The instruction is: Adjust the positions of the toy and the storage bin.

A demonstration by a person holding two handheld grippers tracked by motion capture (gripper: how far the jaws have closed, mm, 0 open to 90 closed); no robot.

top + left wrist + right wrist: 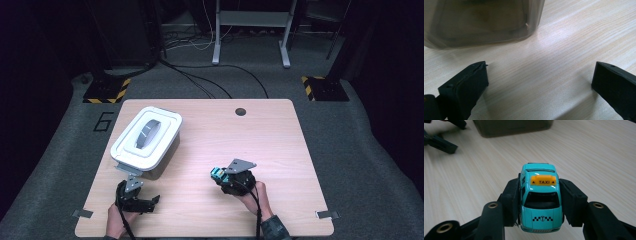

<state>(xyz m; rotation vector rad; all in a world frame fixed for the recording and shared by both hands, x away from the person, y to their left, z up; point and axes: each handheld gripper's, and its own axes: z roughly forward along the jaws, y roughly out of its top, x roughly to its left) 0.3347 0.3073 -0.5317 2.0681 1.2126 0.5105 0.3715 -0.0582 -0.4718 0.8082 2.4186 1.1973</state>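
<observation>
A teal toy taxi point(540, 198) with an orange TAXI sign on its roof sits between my right gripper's point(540, 202) black jaws, which press on both its sides. From above, the taxi point(217, 173) shows at the front of the right gripper point(220, 176), low over the middle of the wooden table point(240, 145). My left gripper point(154, 199) rests near the table's front left with its jaws wide apart and nothing between them. A white lidded box point(146, 141) with a grey handle stands at the left; its translucent wall point(481, 22) lies just beyond the left gripper point(539, 82).
The table has a round cable hole point(240, 111) near its far edge. Tape strips point(82, 213) mark its front corners. Beyond the table, cables and a metal stand point(250, 30) sit on the grey floor. The left gripper's jaws point(441, 143) show far off in the right gripper view.
</observation>
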